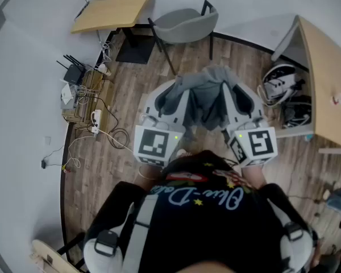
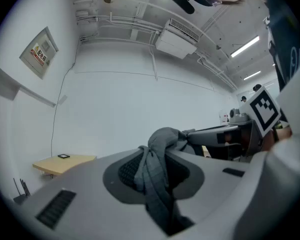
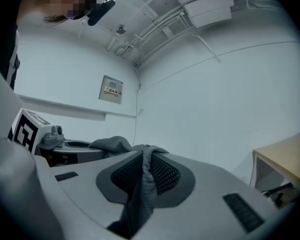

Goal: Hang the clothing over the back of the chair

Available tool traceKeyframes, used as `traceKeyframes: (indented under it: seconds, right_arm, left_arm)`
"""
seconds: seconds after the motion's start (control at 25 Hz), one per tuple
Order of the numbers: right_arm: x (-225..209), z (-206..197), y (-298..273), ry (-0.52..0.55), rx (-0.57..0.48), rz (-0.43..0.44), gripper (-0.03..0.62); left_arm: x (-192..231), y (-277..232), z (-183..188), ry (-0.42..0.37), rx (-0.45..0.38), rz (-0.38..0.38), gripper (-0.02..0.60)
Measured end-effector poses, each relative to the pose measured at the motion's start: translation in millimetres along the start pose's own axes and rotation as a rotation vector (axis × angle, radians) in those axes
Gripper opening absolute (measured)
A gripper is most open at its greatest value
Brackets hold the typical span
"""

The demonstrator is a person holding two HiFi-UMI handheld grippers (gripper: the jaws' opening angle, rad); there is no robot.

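Note:
A grey piece of clothing (image 1: 207, 98) hangs bunched between my two grippers, held up in front of the person's chest. My left gripper (image 1: 170, 99) is shut on one end of it; in the left gripper view the cloth (image 2: 157, 176) is pinched between the jaws and trails down, with my left gripper (image 2: 155, 156) level. My right gripper (image 1: 241, 97) is shut on the other end, and the cloth (image 3: 141, 184) runs through my right gripper (image 3: 146, 159). The grey chair (image 1: 187, 23) stands on the floor beyond the clothing, apart from it.
A wooden table (image 1: 116, 7) stands at the far left, next to the chair. A wooden desk (image 1: 327, 78) is at the right, with black and white gear (image 1: 281, 84) under it. A router and tangled cables (image 1: 82, 92) lie along the left wall.

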State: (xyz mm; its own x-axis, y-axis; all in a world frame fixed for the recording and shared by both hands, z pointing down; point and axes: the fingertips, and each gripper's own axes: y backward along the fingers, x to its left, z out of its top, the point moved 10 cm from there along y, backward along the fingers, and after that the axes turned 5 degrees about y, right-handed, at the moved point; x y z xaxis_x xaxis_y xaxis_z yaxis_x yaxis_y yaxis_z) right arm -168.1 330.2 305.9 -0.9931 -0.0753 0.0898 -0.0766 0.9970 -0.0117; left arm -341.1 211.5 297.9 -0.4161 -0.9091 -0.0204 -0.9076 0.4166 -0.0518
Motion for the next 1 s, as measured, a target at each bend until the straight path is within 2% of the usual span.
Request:
traceKeyframes:
  seconds: [1.0]
  right_arm:
    - [-30.5, -3.2, 33.2, -0.051, -0.026, 0.013, 0.046]
  left_arm:
    - [-47.4, -5.9, 4.3, -0.046, 0.021, 0.03, 0.067]
